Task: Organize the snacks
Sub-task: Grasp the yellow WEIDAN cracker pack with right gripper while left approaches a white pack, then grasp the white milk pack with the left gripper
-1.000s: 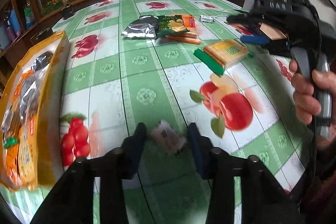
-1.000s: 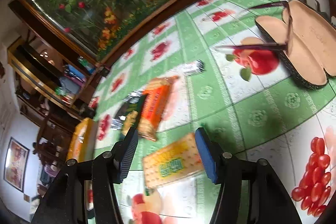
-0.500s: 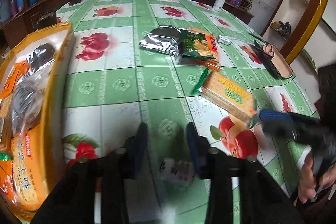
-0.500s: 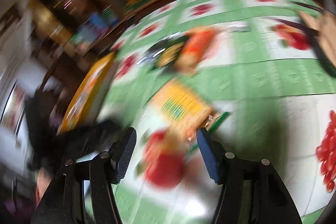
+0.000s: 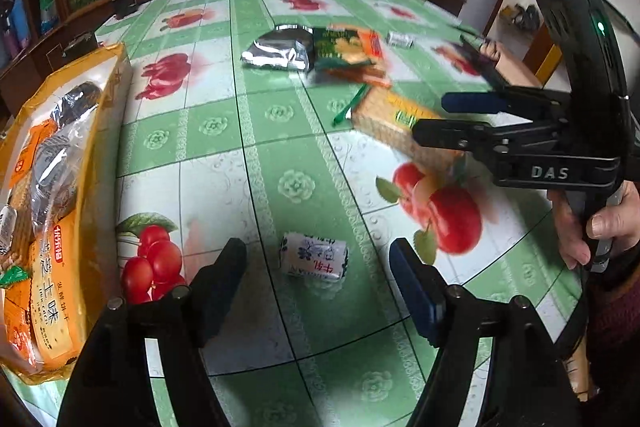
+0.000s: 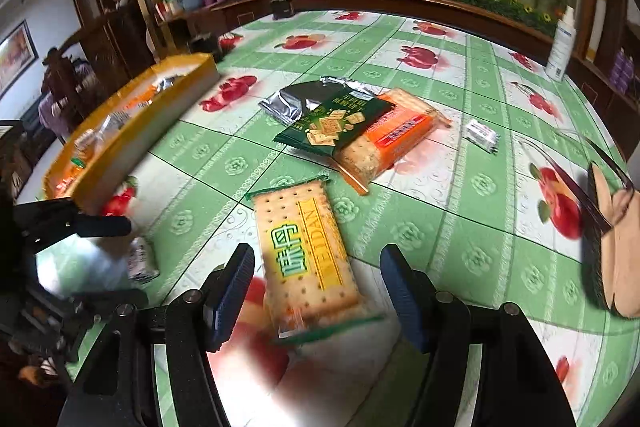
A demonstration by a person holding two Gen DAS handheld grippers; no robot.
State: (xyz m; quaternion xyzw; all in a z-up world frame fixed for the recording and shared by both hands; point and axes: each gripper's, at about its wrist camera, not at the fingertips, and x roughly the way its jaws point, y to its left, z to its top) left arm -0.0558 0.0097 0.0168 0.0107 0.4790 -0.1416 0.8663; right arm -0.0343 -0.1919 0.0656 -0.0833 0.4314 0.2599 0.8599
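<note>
My left gripper point(image 5: 320, 267) is open, its fingers on either side of a small white wrapped candy point(image 5: 314, 261) on the tablecloth. My right gripper point(image 6: 318, 281) is open over the near end of a yellow cracker pack point(image 6: 306, 253); from the left wrist view it point(image 5: 436, 119) hovers above that pack point(image 5: 394, 119). A yellow snack box point(image 5: 52, 187) with several packs stands at the left. A silver bag point(image 6: 298, 99), a dark green cracker bag point(image 6: 340, 121) and an orange cracker pack point(image 6: 394, 141) lie together farther back.
A small wrapped candy point(image 6: 482, 135) lies right of the pile. A sandal point(image 6: 614, 243) sits at the table's right edge. A white bottle point(image 6: 562, 45) stands at the far right. The left gripper point(image 6: 68, 223) shows at the right wrist view's left.
My left gripper has opened wide and the candy lies on the table between its fingers. My right gripper swung round and now sits over the yellow cracker pack.
</note>
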